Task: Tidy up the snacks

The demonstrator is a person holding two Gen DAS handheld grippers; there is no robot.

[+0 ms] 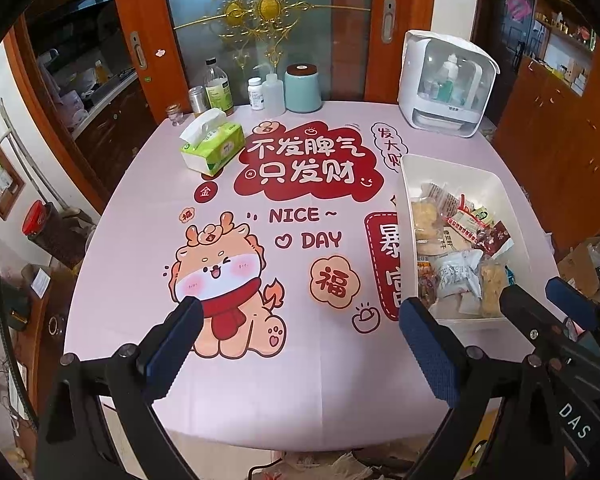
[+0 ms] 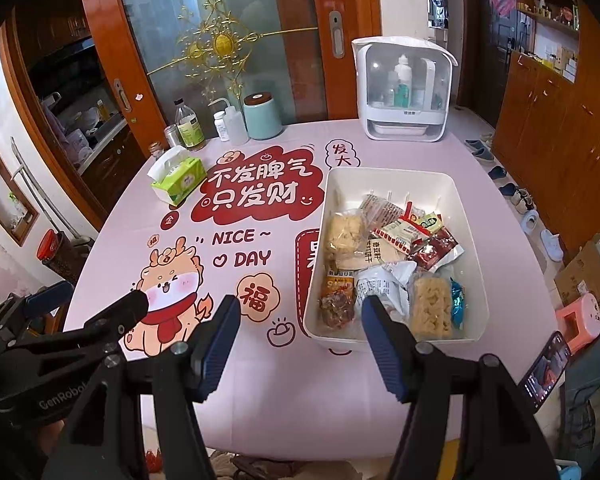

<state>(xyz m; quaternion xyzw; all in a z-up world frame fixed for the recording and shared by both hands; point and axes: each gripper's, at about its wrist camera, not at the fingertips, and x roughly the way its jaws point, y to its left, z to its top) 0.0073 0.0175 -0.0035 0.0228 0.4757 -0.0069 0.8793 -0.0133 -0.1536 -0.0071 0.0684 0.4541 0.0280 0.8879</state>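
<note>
Along the far edge of the table [image 2: 260,392] we see only a tissue pack [image 2: 178,179], bottles [image 2: 190,126] and a white cabinet [image 2: 406,92]; no snacks lie loose on the cloth. Our left gripper [image 1: 300,322] hangs spread and empty over the near edge. Our right gripper [image 2: 300,320] is spread and empty too, just before the white bin [image 2: 476,280] at the right edge, where all the snacks [image 2: 388,256] sit. We judge the gathering essentially done.
</note>
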